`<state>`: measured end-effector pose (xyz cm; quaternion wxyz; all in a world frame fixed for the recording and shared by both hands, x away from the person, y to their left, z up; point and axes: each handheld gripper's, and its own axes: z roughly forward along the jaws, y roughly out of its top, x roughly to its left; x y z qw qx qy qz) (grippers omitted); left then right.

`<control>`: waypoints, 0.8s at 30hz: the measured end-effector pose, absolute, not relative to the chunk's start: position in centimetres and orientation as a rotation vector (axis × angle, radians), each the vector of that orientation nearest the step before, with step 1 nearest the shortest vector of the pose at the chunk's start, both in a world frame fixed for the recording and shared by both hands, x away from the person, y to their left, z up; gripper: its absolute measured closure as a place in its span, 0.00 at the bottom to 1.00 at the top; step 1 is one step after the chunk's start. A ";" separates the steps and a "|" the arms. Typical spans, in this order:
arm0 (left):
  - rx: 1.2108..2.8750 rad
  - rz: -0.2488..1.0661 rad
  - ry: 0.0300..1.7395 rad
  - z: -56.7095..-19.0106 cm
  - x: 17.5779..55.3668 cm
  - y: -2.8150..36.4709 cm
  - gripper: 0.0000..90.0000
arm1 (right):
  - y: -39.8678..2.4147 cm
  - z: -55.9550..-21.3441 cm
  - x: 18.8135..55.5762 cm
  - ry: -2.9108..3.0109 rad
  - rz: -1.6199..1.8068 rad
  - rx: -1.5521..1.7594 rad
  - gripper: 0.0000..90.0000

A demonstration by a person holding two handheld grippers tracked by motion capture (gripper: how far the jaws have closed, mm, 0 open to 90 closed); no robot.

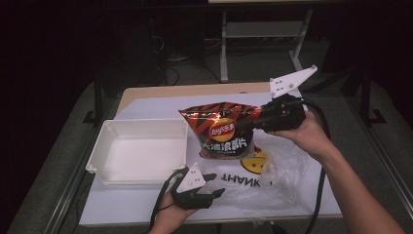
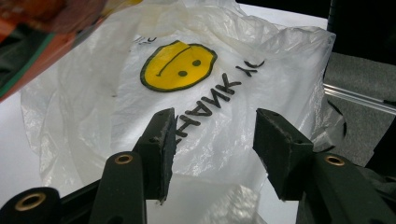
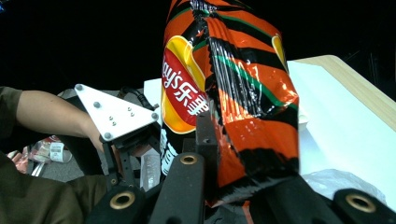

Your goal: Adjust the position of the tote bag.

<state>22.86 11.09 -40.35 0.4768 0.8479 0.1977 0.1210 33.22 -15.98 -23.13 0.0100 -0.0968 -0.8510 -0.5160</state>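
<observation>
Chip bag: Lay's crisp packet (image 1: pixel 225 131), orange and black stripes, hanging in the air above the table's white sheet (image 1: pixel 122 204), over the plastic bag, right of the white tray (image 1: pixel 141 151).
Right gripper: my right gripper (image 1: pixel 258 122) is clamped on the packet's side edge; in the right gripper view the jaws pinch the foil (image 3: pixel 243 107) flat between them.
Left gripper: my left gripper (image 1: pixel 216 187) sits low at the near edge of the sheet, jaws apart, gripping nothing; in the left gripper view they frame the plastic bag (image 2: pixel 196 93) without pressing on it.
Plastic bag: thin, clear, crumpled, printed with a yellow smiley (image 2: pixel 178 65) and "THANK YOU"; lies on the sheet below the packet.
Handling, packet: I judge it light and air-filled, foil slick, contents brittle. Squeezing the belly would crush the crisps.
Grip point: sealed seam or flat side margin is best; that is roughly where I have it now.
Handling, bag: limp and slippery film; I would pinch a single layer near the mouth.
Risk: packet may swing or slide out of a one-edge pinch.
</observation>
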 end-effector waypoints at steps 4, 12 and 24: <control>2.068 0.290 0.492 -40.4 22.8 11.3 0.54 | -15.5 -23.2 33.5 -2.654 -1.612 -0.309 0.95; 2.058 0.287 0.491 -40.5 22.9 11.3 0.54 | -14.5 -23.0 34.0 -2.654 -1.602 -0.317 0.95; 2.058 0.292 0.505 -40.6 23.0 11.5 0.52 | -11.8 -22.5 35.0 -2.668 -1.576 -0.295 0.95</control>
